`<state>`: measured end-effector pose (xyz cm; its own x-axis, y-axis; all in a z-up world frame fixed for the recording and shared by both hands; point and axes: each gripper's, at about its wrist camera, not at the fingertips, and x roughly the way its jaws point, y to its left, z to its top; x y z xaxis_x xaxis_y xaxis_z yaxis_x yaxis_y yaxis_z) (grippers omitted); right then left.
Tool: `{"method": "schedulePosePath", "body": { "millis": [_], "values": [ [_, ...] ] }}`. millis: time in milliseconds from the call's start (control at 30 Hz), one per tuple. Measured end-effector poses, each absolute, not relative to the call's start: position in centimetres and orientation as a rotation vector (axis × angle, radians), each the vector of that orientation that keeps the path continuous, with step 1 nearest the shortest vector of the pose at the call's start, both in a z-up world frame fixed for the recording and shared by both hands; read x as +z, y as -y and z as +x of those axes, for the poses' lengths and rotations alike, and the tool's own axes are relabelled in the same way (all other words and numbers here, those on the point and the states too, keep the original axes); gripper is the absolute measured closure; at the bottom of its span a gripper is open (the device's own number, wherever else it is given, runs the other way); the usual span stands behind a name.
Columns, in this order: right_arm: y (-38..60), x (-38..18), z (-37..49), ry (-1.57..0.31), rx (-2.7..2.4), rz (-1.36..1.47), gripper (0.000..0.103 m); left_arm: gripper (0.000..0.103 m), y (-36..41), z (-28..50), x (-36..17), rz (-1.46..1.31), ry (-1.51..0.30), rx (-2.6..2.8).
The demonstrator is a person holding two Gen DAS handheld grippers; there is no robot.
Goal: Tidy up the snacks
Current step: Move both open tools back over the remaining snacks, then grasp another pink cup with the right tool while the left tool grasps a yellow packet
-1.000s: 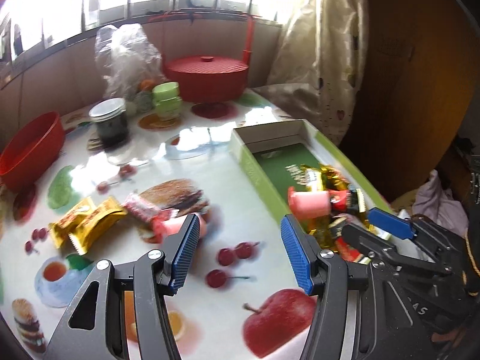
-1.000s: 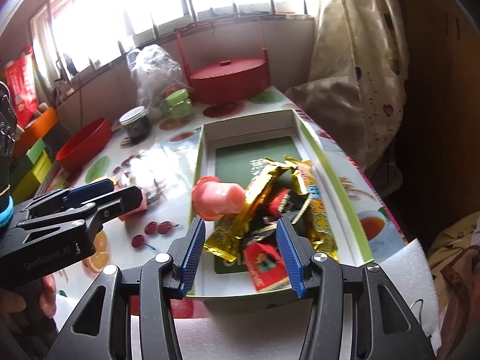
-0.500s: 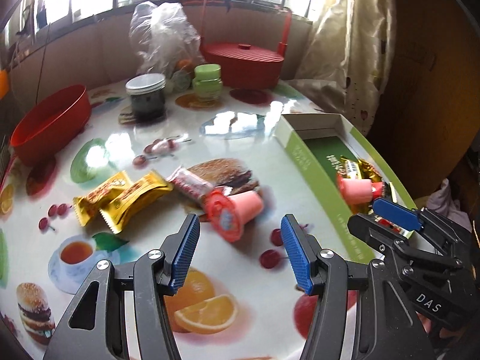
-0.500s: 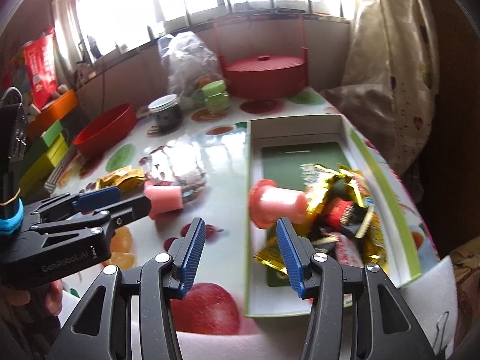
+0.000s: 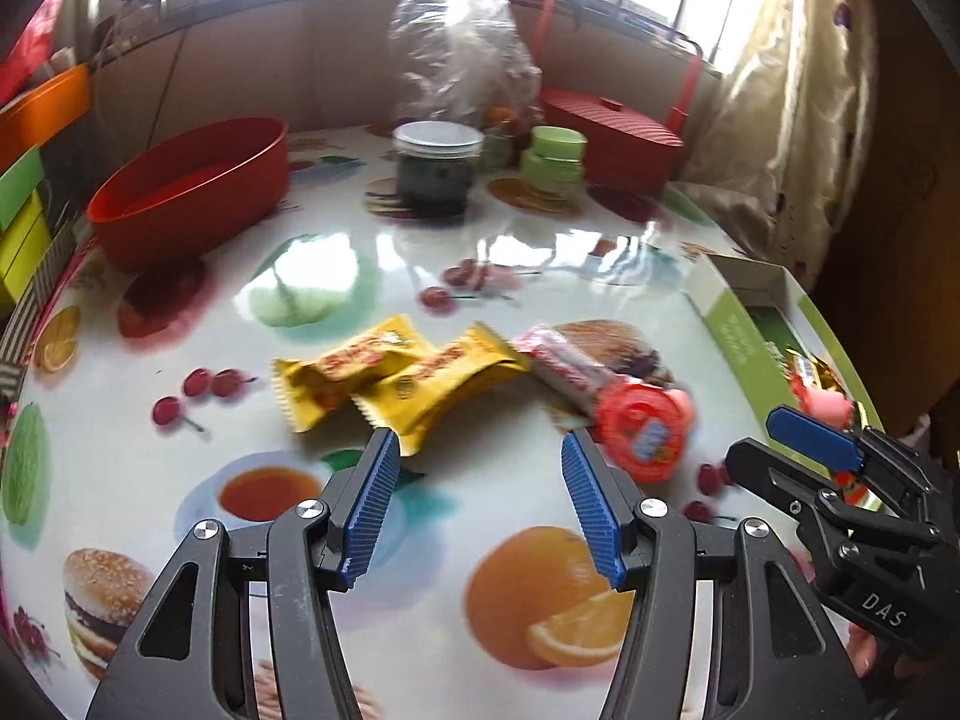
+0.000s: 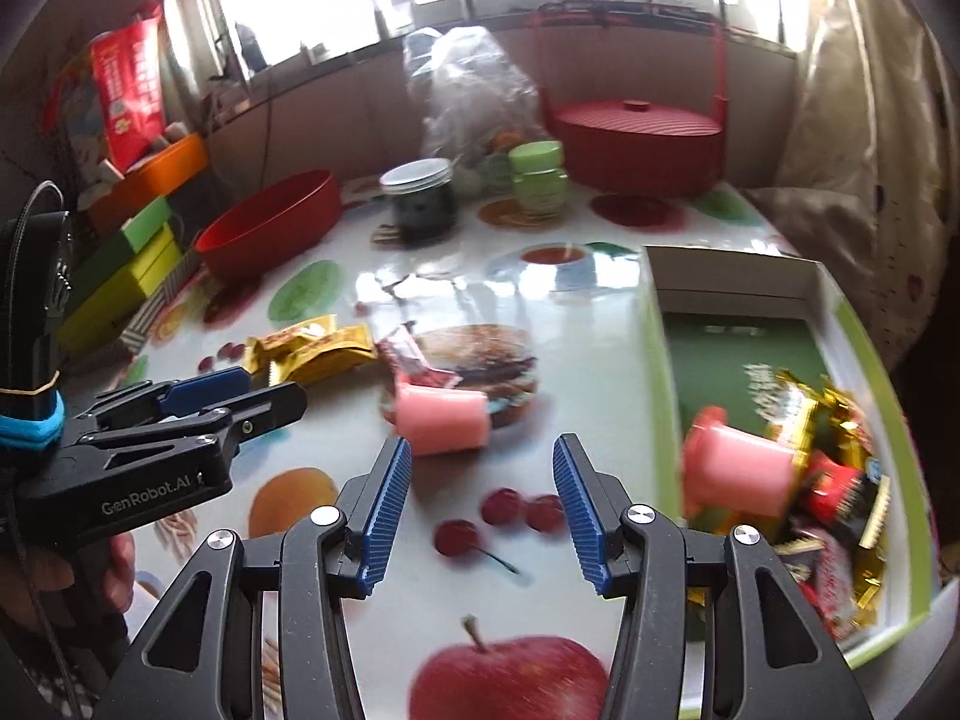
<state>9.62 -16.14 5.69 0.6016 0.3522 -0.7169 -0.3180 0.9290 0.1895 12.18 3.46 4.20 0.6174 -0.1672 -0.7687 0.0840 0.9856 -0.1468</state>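
Just beyond right gripper (image 6: 482, 501), jaws spread empty: small pink plastic jelly cup (image 6: 441, 420) on side. We judge it light, slick, squashable; we'd pinch mid-body. Left gripper (image 5: 477, 504) spread, empty.

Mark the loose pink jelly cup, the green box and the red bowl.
pink jelly cup (image 6: 443, 420), right wrist view, its side wall
green box (image 6: 657, 354), right wrist view, left wall
red bowl (image 5: 198, 192), left wrist view, outer wall
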Motion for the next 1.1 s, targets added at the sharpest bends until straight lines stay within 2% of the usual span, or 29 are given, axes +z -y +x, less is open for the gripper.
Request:
{"method": "schedulePosePath", "body": {
  "millis": [133, 300, 867, 933, 1000, 1100],
  "values": [
    [14.9, 5.0, 10.6, -0.863, 0.403, 0.051, 0.053, 0.046, -4.9, 12.5, 3.7, -0.123, -0.902, -0.127],
    [13.6, 4.5, 11.8, -0.885, 0.421, 0.066, 0.044, 0.046, -5.7, 12.7, 3.2, -0.141, -0.908, -0.123],
    [13.0, 2.2, 14.3, -0.953, 0.394, 0.087, 0.043, 0.046, -5.5, 14.6, 2.5, -0.133, -0.914, -0.203],
    [13.0, 2.3, 14.3, -0.951, 0.388, 0.083, 0.045, 0.046, -5.4, 14.8, 2.5, -0.122, -0.909, -0.204],
    [13.1, 2.3, 14.3, -0.948, 0.383, 0.078, 0.055, 0.046, -5.2, 15.0, 2.4, -0.122, -0.917, -0.223],
    [13.2, 2.3, 14.2, -0.946, 0.388, 0.082, 0.061, 0.046, -4.6, 14.9, 2.3, -0.104, -0.918, -0.249]
  ]
}}
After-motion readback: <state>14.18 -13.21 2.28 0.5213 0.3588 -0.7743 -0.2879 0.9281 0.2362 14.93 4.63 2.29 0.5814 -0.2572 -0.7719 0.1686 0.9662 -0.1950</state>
